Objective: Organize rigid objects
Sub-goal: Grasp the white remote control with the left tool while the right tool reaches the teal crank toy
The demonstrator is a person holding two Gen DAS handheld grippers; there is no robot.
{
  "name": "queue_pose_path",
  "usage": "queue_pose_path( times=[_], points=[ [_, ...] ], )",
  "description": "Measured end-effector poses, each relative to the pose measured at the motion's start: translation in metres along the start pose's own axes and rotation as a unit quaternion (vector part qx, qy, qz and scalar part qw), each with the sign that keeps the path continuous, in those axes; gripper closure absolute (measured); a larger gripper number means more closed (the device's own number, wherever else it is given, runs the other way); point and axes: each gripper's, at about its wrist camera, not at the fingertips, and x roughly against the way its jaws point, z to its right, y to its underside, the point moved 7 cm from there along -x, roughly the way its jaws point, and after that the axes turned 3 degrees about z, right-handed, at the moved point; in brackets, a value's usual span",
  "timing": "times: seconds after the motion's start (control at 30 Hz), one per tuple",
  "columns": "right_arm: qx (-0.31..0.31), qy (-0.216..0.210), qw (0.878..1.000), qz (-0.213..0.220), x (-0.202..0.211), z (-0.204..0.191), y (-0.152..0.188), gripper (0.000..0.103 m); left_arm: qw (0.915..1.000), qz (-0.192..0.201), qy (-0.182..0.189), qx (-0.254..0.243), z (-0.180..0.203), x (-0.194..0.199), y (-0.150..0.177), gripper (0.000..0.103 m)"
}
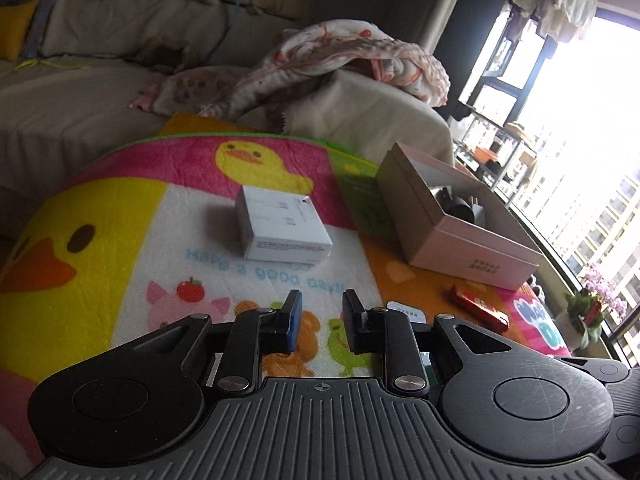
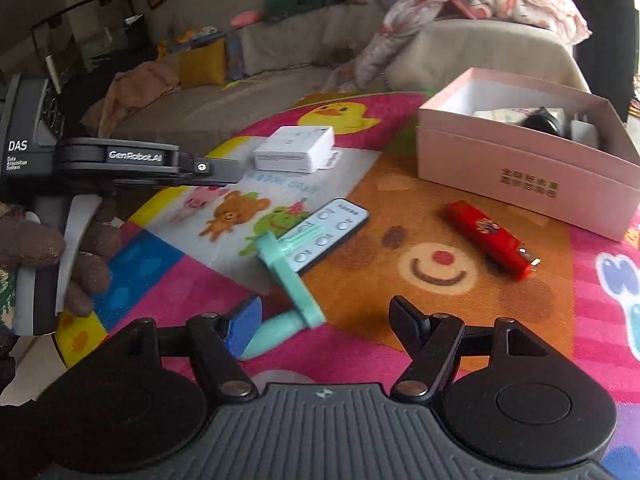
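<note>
Ahead of the left gripper's (image 1: 321, 322) empty jaws lies the white box (image 1: 285, 227).

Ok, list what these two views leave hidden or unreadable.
- Pink box contents: both views, its walls hide all but dark shapes.
- Remote: left wrist view, gripper finger covers most of it.
- Mint tool: right wrist view, lower end behind blue pad.
- White box print: too small, blurred.

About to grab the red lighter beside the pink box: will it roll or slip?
The red lighter looks flat-sided and lies flat on the fuzzy mat, so it probably won't roll. Its glossy, stiff-looking body may slip between pads; grip across the narrow width. It looks small and likely light.
</note>
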Motion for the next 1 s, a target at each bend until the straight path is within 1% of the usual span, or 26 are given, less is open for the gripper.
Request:
queue_pose_path(
  times=[0.07, 0.13, 0.2, 0.27, 0.33, 0.37, 0.47, 0.57, 0.63, 0.7, 0.77, 0.83, 0.9, 0.97, 1.0],
  points=[
    [0.016, 0.014, 1.0, 0.005, -0.002, -0.006, 0.0, 0.032, 0.9999, -0.006, 0.005, -0.008, 0.007, -0.001, 0.004, 0.079],
    [0.042, 0.061, 0.997, 0.013, -0.001, -0.002, 0.0, 0.033, 0.9997, -0.011, 0.012, -0.02, 0.015, -0.004, 0.008, 0.079],
    [0.061, 0.116, 0.991, 0.029, 0.007, 0.014, -0.001, 0.033, 0.999, -0.018, 0.02, -0.035, 0.024, -0.007, 0.013, 0.079],
    [0.057, 0.164, 0.984, 0.032, 0.015, 0.037, 0.0, 0.033, 0.9978, -0.026, 0.027, -0.056, 0.035, -0.009, 0.018, 0.079],
    [0.035, 0.193, 0.98, 0.029, 0.022, 0.063, 0.004, 0.033, 0.9954, -0.031, 0.031, -0.085, 0.049, -0.012, 0.023, 0.079],
    [0.017, 0.201, 0.979, 0.025, 0.026, 0.075, 0.007, 0.033, 0.994, -0.034, 0.032, -0.099, 0.055, -0.014, 0.025, 0.079],
    [-0.036, 0.213, 0.976, 0.024, 0.041, 0.104, 0.015, 0.033, 0.9884, -0.041, 0.031, -0.143, 0.074, -0.02, 0.033, 0.079],
    [-0.075, 0.218, 0.972, 0.032, 0.051, 0.12, 0.023, 0.032, 0.9808, -0.057, 0.032, -0.183, 0.091, -0.03, 0.044, 0.078],
    [-0.085, 0.217, 0.972, 0.036, 0.052, 0.123, 0.024, 0.031, 0.9768, -0.055, 0.029, -0.205, 0.099, -0.035, 0.049, 0.073],
    [-0.081, 0.22, 0.972, 0.035, 0.051, 0.121, 0.024, 0.031, 0.9741, -0.056, 0.033, -0.217, 0.105, -0.037, 0.052, 0.065],
    [-0.078, 0.22, 0.972, 0.035, 0.051, 0.12, 0.024, 0.029, 0.9733, -0.062, 0.044, -0.216, 0.109, -0.038, 0.053, 0.048],
    [-0.08, 0.218, 0.972, 0.036, 0.05, 0.119, 0.024, 0.028, 0.9723, -0.065, 0.052, -0.219, 0.112, -0.039, 0.055, 0.041],
    [-0.081, 0.218, 0.972, 0.036, 0.051, 0.119, 0.025, 0.028, 0.9722, -0.065, 0.053, -0.219, 0.112, -0.039, 0.054, 0.041],
    [-0.081, 0.218, 0.972, 0.036, 0.051, 0.119, 0.024, 0.028, 0.9769, -0.057, 0.051, -0.2, 0.108, -0.038, 0.05, 0.042],
    [-0.081, 0.218, 0.972, 0.036, 0.051, 0.119, 0.024, 0.028, 0.9788, -0.048, 0.041, -0.195, 0.105, -0.038, 0.047, 0.042]
  ],
)
